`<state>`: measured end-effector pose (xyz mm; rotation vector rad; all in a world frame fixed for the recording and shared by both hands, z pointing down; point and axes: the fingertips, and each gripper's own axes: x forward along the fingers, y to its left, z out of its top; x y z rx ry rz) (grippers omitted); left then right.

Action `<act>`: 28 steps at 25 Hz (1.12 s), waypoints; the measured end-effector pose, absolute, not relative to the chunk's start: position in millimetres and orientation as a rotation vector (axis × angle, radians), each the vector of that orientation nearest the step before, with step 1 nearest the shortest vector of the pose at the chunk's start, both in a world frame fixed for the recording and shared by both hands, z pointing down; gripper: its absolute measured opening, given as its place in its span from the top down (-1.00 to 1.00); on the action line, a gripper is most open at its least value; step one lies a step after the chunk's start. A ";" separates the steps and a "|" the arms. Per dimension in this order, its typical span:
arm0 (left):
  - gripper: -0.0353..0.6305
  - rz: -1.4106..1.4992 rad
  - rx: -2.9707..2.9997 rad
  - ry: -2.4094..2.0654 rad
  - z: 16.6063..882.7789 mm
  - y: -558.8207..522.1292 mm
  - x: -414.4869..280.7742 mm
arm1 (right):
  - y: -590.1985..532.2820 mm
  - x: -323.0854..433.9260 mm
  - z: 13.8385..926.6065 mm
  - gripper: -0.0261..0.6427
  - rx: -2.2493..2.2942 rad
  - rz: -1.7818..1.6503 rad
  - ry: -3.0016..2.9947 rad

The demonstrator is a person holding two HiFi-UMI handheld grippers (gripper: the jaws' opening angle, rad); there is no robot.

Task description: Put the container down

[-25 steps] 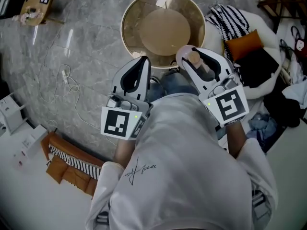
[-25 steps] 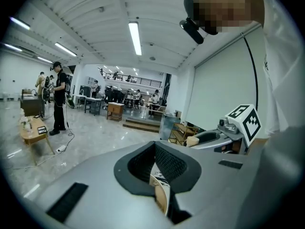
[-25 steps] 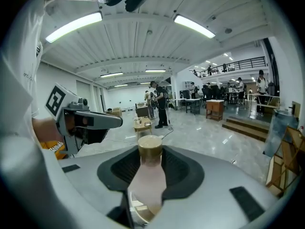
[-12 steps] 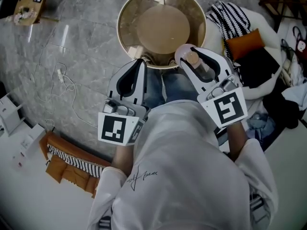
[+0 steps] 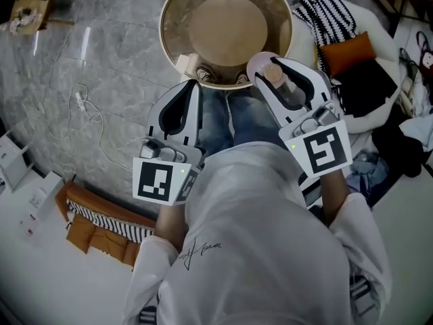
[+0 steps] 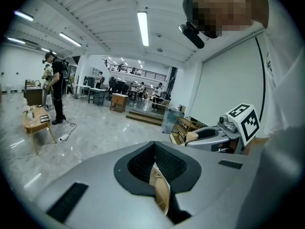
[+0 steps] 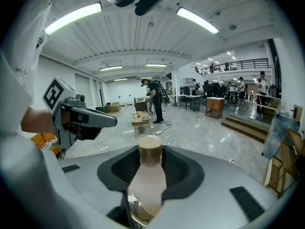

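Head view, set against the picture of a second ago: the round table (image 5: 226, 26) is seen shifted slightly toward the top edge, and the small wooden stool (image 5: 27, 5) far to its left is pushed into the corner. Both grippers are kept by the table's near rim as before, and the hold on the container is unchanged.

The container (image 5: 272, 76), a pale pink bottle with a tan cap, is clamped in the closed-in jaws of the right gripper (image 5: 270, 63). It is held just beside the right part of the table's near rim and is not resting on the top. In the right gripper view it is seen pinched between the black pads (image 7: 183, 168), its cap standing past them.

The left gripper (image 5: 191, 87) is held at the same rim, left of the container. In the left gripper view its jaws are brought together with nothing gripped.

No label can be read on the container. Black-and-white square markers (image 5: 160, 180) are carried on both grippers. The handwritten script (image 5: 199, 244) on the white shirt cannot be made out.

The middle of the table top is bare. Left of the table, grey marble floor (image 5: 115, 53) lies open but for a white cable (image 5: 84, 107). To the right, a striped cloth (image 5: 325, 15) and an orange cushion (image 5: 346, 49) are crowded close to the rim.
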<state>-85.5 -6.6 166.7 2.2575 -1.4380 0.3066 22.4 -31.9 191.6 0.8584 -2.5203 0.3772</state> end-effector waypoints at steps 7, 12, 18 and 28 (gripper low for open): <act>0.84 0.293 2.227 -1.441 177.6 -16.0 -88.7 | -35.4 24.0 205.0 0.48 0.857 0.410 -2.511; 0.84 0.320 2.236 -1.421 190.7 -19.9 -85.1 | -41.2 23.1 214.7 0.48 0.866 0.445 -2.504; 0.84 0.330 2.187 -1.416 207.5 -20.0 -85.9 | -46.2 20.8 228.0 0.48 0.855 0.454 -2.496; 0.84 0.353 2.161 -1.392 228.9 -20.2 -99.5 | -51.8 8.7 248.5 0.48 0.852 0.470 -2.486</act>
